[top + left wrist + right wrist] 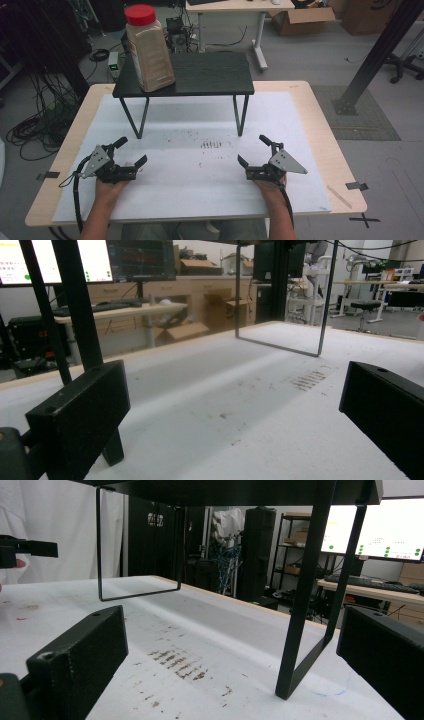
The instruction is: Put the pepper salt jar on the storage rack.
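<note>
Both grippers, left [129,151] and right [253,150], rest wide open and empty on one stained white table [200,195]; one jar [148,48] tops one black shelf [210,75].

A clear plastic jar [148,49] stands upright in the upper left of the high view. It has a red screw lid and squared, ribbed walls, and it is filled nearly to the shoulder with a tan, granular content. The lid is on.

The jar rests on the left end of a black raised shelf [210,74], close to the shelf's front left corner. The shelf is a dark rectangular board carried on thin black loop-shaped wire legs. It stands in the upper centre of the high view, on the far half of a white mat [200,170] marked with small dark stains near its middle.
</note>
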{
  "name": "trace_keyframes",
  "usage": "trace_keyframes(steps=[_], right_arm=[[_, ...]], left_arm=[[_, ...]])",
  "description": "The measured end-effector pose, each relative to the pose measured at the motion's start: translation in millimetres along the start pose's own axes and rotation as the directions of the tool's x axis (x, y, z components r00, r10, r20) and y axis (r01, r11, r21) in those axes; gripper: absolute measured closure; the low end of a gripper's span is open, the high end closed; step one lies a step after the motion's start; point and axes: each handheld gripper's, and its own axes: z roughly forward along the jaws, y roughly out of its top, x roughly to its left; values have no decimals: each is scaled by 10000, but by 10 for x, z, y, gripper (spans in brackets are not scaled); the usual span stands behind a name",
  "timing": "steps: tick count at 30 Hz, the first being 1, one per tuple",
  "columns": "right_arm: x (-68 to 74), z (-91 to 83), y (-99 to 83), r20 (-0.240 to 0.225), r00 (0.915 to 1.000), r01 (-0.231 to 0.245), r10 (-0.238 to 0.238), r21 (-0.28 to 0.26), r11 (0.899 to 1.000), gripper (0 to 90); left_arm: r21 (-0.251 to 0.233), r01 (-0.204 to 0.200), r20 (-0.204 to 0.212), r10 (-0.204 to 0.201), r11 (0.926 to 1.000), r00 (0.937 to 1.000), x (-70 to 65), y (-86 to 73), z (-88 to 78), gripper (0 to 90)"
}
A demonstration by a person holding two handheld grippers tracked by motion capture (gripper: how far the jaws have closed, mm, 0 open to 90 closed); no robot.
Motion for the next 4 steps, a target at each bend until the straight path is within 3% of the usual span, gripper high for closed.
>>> trace_keyframes(steps=[4], right_arm=[[1,-3,0,1,10000,-10,10,9,10000,0]], left_arm=[[-6,-9,-2,9,10000,10000,-1,0,0,3]])
